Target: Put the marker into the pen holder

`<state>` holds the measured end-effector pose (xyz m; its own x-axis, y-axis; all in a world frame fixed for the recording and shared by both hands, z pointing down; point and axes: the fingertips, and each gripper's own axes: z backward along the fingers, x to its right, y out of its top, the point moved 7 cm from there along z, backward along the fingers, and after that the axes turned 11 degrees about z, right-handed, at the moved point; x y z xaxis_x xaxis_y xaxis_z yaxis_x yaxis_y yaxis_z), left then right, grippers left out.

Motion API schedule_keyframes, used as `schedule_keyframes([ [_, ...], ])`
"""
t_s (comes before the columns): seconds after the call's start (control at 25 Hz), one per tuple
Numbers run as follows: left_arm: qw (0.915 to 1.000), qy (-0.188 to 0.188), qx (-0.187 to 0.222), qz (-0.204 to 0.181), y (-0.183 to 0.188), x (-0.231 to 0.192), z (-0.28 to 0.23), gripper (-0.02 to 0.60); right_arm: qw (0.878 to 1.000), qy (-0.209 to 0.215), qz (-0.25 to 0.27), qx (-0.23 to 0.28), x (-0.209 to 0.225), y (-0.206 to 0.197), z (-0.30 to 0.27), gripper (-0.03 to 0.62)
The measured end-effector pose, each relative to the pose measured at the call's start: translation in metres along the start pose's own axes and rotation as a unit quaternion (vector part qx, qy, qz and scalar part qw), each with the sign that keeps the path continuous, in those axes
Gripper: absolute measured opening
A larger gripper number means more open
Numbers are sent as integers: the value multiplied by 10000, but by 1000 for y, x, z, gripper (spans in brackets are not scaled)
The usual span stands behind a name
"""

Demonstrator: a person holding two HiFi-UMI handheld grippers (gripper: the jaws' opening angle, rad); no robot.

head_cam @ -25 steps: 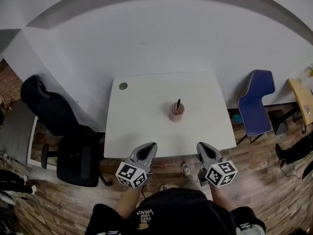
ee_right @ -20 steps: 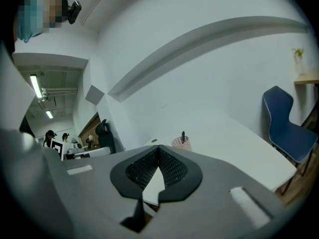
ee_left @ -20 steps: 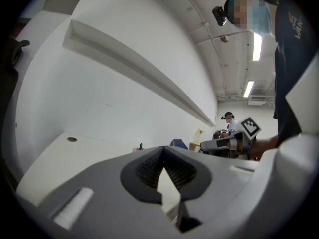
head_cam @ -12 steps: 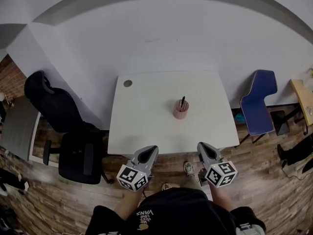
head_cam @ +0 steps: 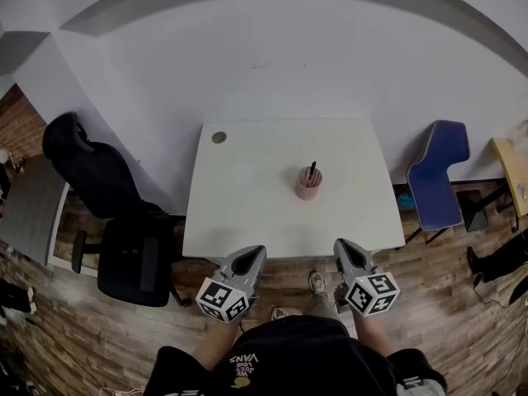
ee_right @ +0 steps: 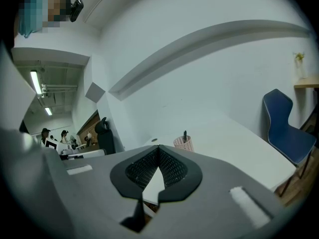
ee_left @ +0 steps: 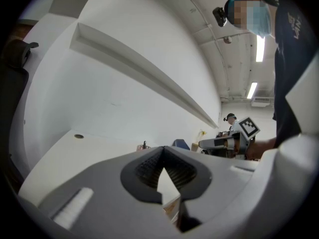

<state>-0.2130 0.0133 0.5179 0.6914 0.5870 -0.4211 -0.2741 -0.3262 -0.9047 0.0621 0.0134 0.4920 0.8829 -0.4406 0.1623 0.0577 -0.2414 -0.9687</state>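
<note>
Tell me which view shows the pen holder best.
Head view: the pen holder stands whole on the table, marker in it. The right gripper view shows it small, from the side; the left gripper view shows barely its top.

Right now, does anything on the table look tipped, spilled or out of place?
Nothing stands out. The pen holder stands upright on the white table with the marker in it.
</note>
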Motion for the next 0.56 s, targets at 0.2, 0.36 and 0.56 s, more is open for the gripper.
schedule_keyframes([
  [0.2,10000,40,18,-1,1,-2,0,53,10000,-18,35,9,1,2,-2,2],
  [0.36,10000,40,34,18,2,-1,-1,54,10000,-28,44,4,2,3,-4,2],
  [0.56,10000,64,50,41,2,-2,-2,53,10000,-30,44,0,4,5,-4,2],
])
